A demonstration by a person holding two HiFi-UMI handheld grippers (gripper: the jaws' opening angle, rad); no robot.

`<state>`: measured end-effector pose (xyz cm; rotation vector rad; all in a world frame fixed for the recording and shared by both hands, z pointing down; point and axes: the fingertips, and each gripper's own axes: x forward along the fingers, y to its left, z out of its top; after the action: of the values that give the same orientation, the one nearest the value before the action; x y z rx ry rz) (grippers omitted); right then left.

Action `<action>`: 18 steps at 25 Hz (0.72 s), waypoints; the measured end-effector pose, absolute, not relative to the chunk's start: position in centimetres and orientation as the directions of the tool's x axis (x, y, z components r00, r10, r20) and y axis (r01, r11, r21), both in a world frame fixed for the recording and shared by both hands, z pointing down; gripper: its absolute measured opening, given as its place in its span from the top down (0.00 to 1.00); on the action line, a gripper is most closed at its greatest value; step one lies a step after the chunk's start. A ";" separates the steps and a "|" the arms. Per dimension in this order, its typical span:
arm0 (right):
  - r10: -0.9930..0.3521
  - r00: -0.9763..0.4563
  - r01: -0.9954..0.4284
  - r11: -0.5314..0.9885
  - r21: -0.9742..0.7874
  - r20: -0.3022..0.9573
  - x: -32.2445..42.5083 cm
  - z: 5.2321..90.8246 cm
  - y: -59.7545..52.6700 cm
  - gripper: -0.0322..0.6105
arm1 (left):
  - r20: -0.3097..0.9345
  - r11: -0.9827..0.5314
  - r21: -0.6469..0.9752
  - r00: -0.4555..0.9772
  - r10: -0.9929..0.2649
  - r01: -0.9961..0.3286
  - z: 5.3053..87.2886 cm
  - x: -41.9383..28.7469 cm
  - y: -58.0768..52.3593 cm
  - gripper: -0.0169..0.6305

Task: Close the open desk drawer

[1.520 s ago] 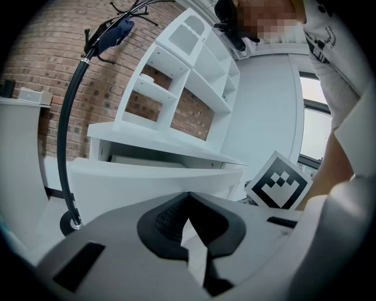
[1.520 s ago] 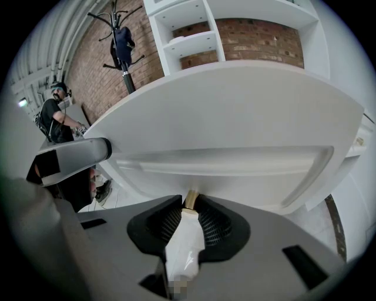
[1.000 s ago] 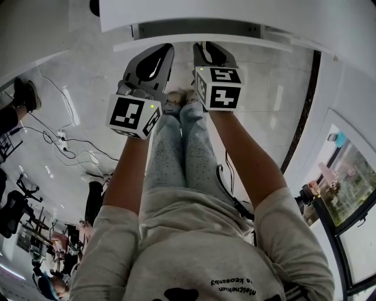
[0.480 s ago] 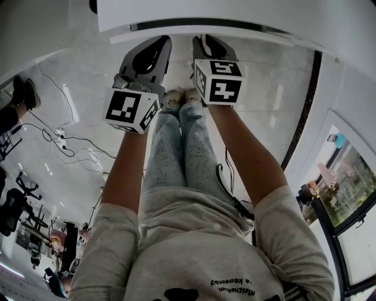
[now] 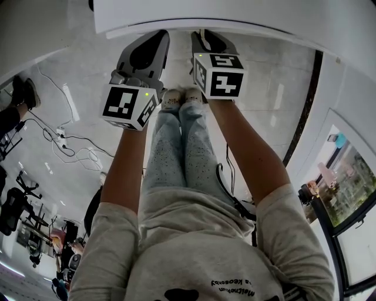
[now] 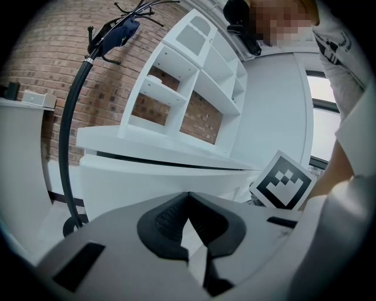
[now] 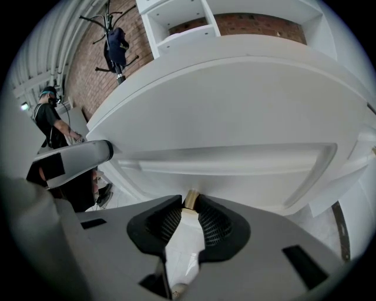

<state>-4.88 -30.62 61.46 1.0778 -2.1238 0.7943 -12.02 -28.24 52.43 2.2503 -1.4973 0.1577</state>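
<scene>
The drawer (image 5: 258, 35) sits just under the desk (image 5: 235, 12) top, nearly flush. It looks rigid and likely slides easily, so a level push should do. The right gripper (image 5: 205, 36) pinches its small brass knob (image 7: 191, 199). Beside it, the left gripper (image 5: 157, 37) has its jaws together, empty.

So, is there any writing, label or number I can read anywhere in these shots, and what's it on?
Sweatshirt print: upside down and too small to read reliably.
Left marker cube, right marker cube: black-and-white square patterns only, no words.
White desk: no writing visible.
</scene>
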 end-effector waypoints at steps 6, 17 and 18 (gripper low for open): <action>-0.469 -0.473 -0.846 0.479 -0.236 0.746 -4.9 61.4 -30.5 0.79 | 0.328 -0.326 0.281 0.410 -0.851 -0.902 52.4 -12.0 -28.1 0.95; -0.484 -0.512 -0.839 0.460 -0.292 0.709 -4.4 60.0 -29.6 0.79 | 0.346 -0.327 0.262 0.405 -0.846 -0.908 53.1 -12.3 -28.1 0.95; -0.494 -0.514 -0.839 0.461 -0.291 0.701 -4.3 59.5 -29.4 0.79 | 0.345 -0.328 0.261 0.405 -0.847 -0.908 53.1 -12.3 -28.1 0.95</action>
<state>-4.32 -29.41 59.49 1.1067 -2.1818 0.8543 -12.33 -28.07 53.07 2.2572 -1.5034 0.2025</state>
